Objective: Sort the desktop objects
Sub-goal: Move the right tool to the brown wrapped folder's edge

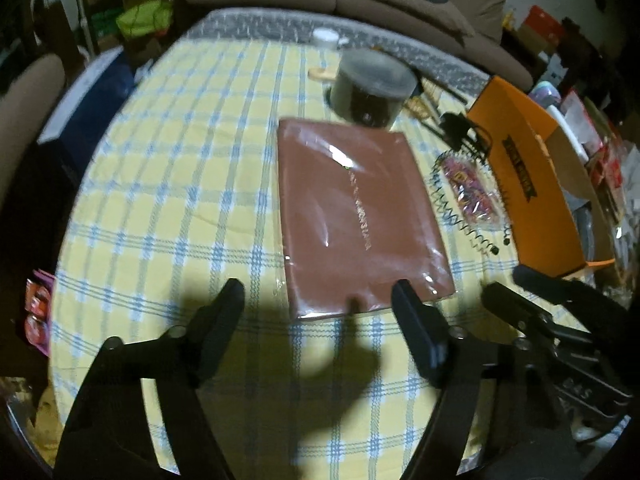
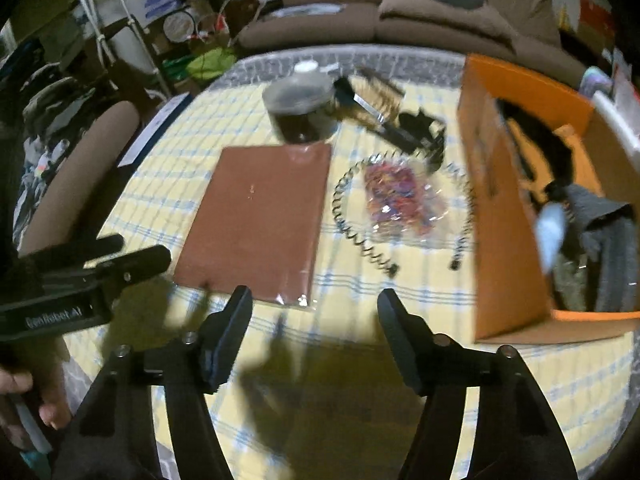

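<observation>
Bench [image 1: 168, 184] under yellow check cloth. Orange box [image 2: 504, 216] at right edge, partly filled. Brown wrapped book [image 1: 360, 208] flat at centre: stiff, slick film, best gripped by near edge. Left tongs [image 1: 318, 308] spread, empty, above near edge. Right tongs [image 2: 314, 316] likewise spread, empty.

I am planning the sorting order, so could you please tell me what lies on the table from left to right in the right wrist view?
Brown book → coiled wire headband → clear bag of coloured bands → orange box, open, with dark and grey things inside. The round lidded tub and black clips sit farther back, so I leave them out.
</observation>
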Available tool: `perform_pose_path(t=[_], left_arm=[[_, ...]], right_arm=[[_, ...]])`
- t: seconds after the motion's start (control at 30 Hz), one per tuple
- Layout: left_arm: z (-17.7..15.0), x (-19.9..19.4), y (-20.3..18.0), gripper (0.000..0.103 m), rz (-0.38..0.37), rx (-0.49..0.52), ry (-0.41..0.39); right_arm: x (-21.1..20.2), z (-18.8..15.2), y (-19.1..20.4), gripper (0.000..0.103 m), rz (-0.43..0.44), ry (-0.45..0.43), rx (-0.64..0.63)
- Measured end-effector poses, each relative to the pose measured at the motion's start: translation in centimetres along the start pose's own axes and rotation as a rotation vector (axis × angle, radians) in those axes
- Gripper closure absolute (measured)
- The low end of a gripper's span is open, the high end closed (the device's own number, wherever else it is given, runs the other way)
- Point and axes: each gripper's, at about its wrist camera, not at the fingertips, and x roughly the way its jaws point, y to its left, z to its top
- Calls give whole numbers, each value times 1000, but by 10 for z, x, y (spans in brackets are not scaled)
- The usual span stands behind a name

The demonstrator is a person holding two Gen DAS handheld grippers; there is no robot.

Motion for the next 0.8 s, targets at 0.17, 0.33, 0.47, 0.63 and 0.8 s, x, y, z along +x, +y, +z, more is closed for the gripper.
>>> perform_pose_path(t=[0.17, 0.33, 0.47, 0.63, 0.8], left_arm=[[5, 15, 6, 33, -12, -16, 18], [7, 34, 4, 33, -8, -11, 54], [7, 43, 0, 42, -9, -4, 76], [5, 46, -8, 42, 11, 27, 80], [4, 46, -10, 53, 36, 46, 71]], right_arm=[[24, 6, -1, 56, 67, 58, 39], [40, 6, -2, 60, 92, 83, 51], [49, 4, -5, 71, 101, 109, 69], [53, 6, -4, 71, 91, 105, 47], [55, 8, 2, 75, 71, 97, 18]])
